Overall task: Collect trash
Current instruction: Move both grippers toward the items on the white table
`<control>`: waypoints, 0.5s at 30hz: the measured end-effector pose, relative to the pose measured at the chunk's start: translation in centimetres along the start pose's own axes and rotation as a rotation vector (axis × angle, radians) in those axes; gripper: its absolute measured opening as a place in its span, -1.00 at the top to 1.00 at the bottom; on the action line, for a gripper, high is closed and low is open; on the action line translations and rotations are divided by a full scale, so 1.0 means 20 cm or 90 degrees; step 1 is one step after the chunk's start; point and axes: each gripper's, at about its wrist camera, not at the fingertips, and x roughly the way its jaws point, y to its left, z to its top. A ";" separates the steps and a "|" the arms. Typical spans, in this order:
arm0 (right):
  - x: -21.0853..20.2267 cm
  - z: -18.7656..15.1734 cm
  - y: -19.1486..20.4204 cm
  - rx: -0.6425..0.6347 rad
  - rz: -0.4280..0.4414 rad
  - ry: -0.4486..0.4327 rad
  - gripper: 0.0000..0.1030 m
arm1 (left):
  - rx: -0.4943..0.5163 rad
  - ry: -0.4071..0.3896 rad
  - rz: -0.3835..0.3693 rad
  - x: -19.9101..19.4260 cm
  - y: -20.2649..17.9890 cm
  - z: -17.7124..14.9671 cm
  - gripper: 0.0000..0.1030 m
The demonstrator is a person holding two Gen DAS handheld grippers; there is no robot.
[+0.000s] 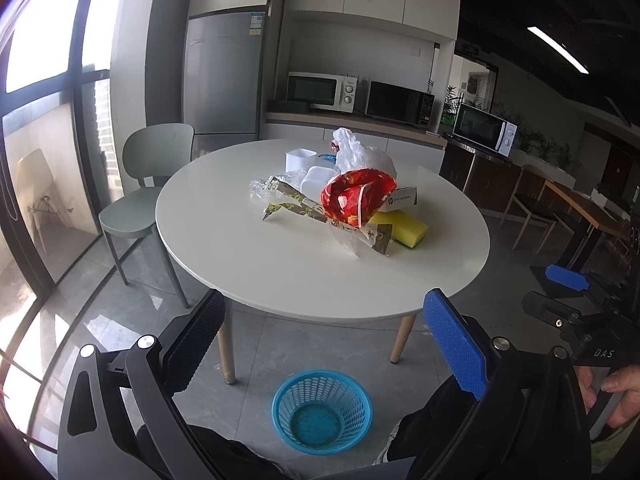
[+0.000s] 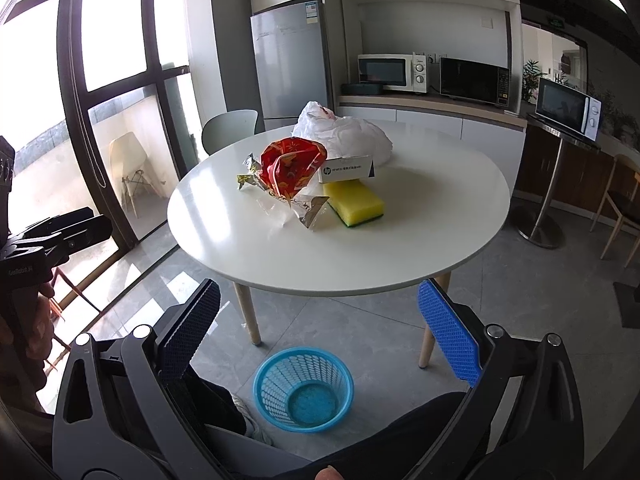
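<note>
A round white table carries a heap of trash: a crumpled red wrapper, a white plastic bag behind it, and clear and gold wrappers. Beside them lie a yellow sponge, a small white box and white tubs. A blue mesh basket stands on the floor in front of the table, nothing in it. My left gripper hangs open, short of the table edge, above the basket. My right gripper is likewise open and holds nothing, facing the red wrapper and sponge.
A green chair stands at the table's left, by a glass wall. Behind are a fridge and a counter with microwaves. Wooden chairs and a table stand at the right. The person's dark-trousered legs flank the basket.
</note>
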 end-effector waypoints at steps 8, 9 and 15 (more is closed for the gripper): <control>0.00 0.01 -0.01 0.013 -0.001 -0.002 -0.84 | 0.005 0.009 -0.014 0.01 0.01 0.00 -0.89; 0.00 0.01 -0.02 0.015 0.000 -0.002 -0.84 | 0.004 0.009 -0.015 0.01 0.01 0.00 -0.89; 0.00 0.02 -0.02 0.018 -0.002 -0.003 -0.84 | -0.003 0.004 -0.009 0.00 0.03 0.01 -0.89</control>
